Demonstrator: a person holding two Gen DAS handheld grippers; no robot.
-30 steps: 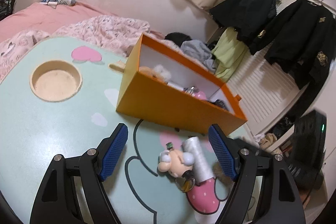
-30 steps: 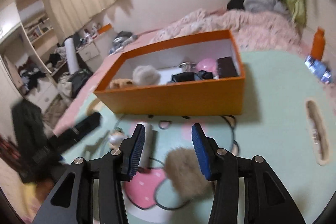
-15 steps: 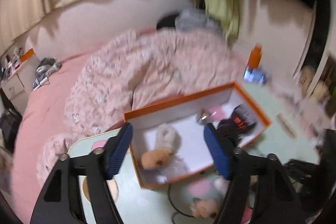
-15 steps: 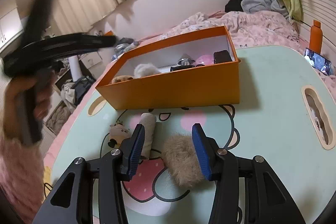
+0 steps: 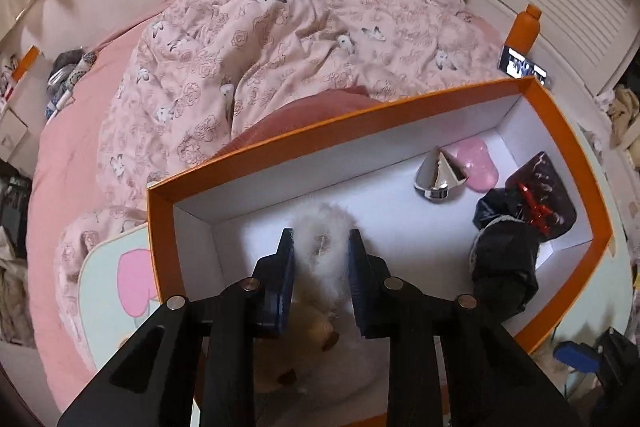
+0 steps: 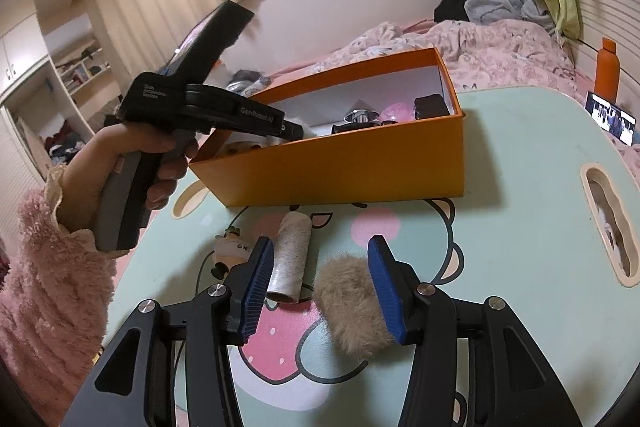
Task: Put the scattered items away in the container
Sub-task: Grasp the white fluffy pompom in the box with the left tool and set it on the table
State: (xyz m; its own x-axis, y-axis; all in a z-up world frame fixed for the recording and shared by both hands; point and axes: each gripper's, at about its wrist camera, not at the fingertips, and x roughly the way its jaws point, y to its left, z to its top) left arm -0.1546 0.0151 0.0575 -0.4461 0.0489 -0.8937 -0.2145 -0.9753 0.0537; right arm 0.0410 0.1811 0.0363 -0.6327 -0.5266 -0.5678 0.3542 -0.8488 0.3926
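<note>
Left wrist view: left gripper [image 5: 320, 247] over orange box [image 5: 568, 155], jaws just closing, nothing clearly gripped
Right wrist view: right gripper [image 6: 320, 263] parted, above beige fur pompom [image 6: 352, 311]

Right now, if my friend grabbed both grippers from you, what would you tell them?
Left gripper: down in the orange box. Its jaws have just been closing and seem to pinch the white pompom lying there.
Right gripper: open, low over the table, with the tan pompom between its pads, not squeezed.
Done: silver piece, pink item, dark pouch and plush are in the box.
Left: tan pompom, paper roll and small figurine are on the table.
</note>
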